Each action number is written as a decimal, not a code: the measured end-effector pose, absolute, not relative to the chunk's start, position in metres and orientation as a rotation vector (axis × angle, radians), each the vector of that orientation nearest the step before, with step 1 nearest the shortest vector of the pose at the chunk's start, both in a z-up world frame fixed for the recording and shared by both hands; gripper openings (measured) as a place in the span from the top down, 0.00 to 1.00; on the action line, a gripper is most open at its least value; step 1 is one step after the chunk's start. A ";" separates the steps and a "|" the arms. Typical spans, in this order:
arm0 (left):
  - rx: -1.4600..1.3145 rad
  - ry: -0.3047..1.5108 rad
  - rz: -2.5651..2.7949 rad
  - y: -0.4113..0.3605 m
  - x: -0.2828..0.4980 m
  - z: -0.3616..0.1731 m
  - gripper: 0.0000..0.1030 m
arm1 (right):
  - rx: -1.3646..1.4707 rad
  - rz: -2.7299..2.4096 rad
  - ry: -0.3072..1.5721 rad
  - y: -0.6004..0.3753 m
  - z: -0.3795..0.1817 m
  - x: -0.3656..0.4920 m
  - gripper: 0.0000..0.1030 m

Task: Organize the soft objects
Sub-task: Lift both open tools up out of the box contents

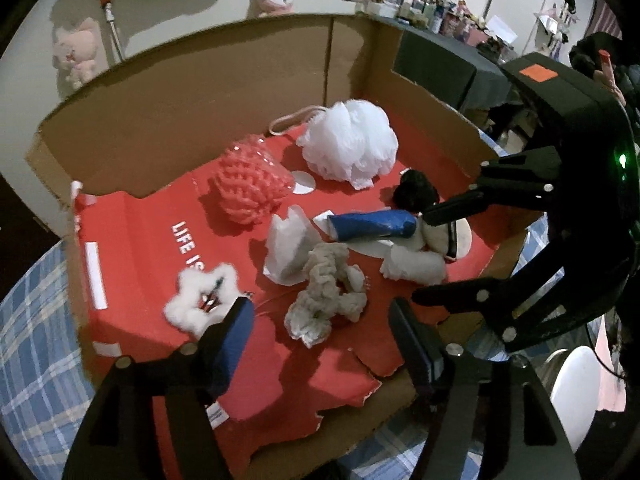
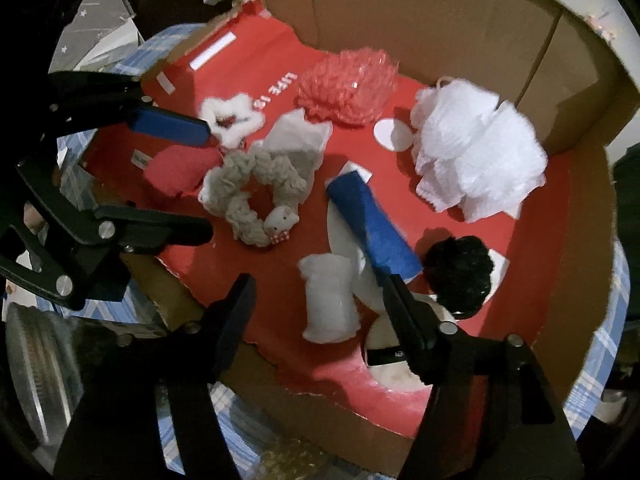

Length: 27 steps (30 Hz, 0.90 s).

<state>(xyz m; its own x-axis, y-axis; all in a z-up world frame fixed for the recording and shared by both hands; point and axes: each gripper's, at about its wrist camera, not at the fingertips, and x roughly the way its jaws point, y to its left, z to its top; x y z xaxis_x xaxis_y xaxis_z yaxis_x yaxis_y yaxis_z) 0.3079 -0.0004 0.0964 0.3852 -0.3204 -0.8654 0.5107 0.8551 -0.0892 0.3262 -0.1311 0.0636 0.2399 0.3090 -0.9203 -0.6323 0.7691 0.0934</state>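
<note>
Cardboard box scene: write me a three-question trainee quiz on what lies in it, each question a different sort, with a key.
1. True or false: the white bath pouf lies outside the cardboard box.
2. Multiple choice: what lies directly beside the blue roll, at its end nearer the right gripper? A) the pink pouf B) the black pompom C) the white fluffy star
3. Fill in: the grey scrunchie carries a small white ____ charm.

Key: 1 false, it lies inside on the red lining. 2 B. 3 cat.
</note>
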 end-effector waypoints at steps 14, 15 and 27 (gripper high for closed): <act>0.026 1.004 -0.271 0.032 0.294 0.110 0.07 | -0.176 0.409 1.106 -0.162 0.099 0.307 0.28; 0.021 1.006 -0.257 0.033 0.293 0.108 0.07 | -0.162 0.393 1.103 -0.164 0.099 0.305 0.28; -0.012 1.015 -0.173 0.039 0.283 0.091 0.06 | -0.061 0.250 1.093 -0.180 0.084 0.295 0.27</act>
<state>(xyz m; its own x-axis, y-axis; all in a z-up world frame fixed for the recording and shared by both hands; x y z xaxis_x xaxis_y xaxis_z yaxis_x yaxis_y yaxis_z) 0.2830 0.0395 0.0915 0.5150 -0.1494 -0.8440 0.1387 0.9862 -0.0900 0.2946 -0.1797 0.0835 0.4350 0.1704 -0.8842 -0.2303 0.9703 0.0738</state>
